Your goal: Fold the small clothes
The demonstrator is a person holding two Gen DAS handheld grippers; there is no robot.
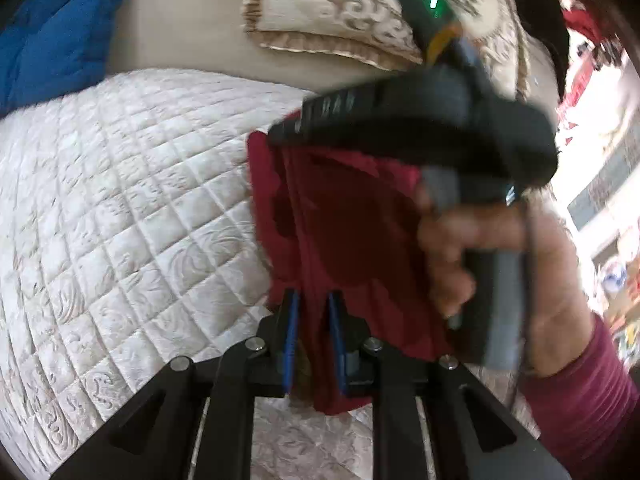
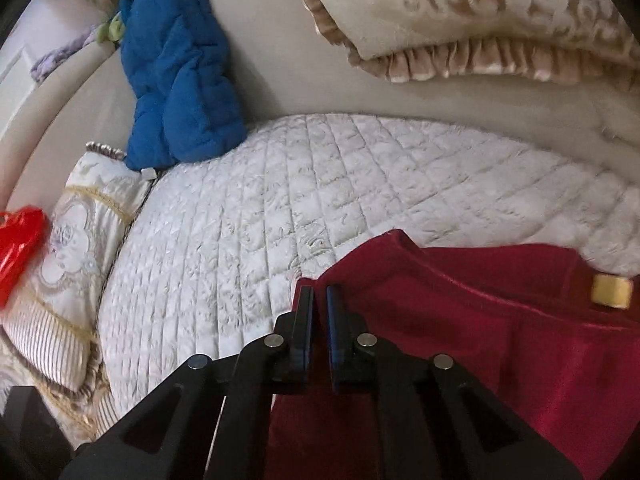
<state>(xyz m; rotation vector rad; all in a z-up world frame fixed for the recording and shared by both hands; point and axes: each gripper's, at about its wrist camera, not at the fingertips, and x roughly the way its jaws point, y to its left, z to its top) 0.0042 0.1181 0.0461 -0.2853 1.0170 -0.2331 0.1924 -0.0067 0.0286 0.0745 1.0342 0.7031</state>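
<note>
A dark red garment (image 1: 344, 240) hangs above the white quilted mattress (image 1: 132, 208). My left gripper (image 1: 314, 300) is shut on the garment's lower edge, with folds of red cloth between the blue pads. In the left wrist view the other hand-held gripper (image 1: 420, 120) crosses in front, held by a hand at the garment's top. In the right wrist view my right gripper (image 2: 320, 292) is shut on an edge of the same red garment (image 2: 480, 320), which spreads to the right. A small yellow tag (image 2: 612, 290) shows on it.
A blue padded jacket (image 2: 180, 80) lies at the mattress's far left. A beige ruffled pillow (image 2: 480, 20) lies at the head. A patterned cushion (image 2: 72, 264) and a red plastic bag (image 2: 18, 248) sit at the left edge.
</note>
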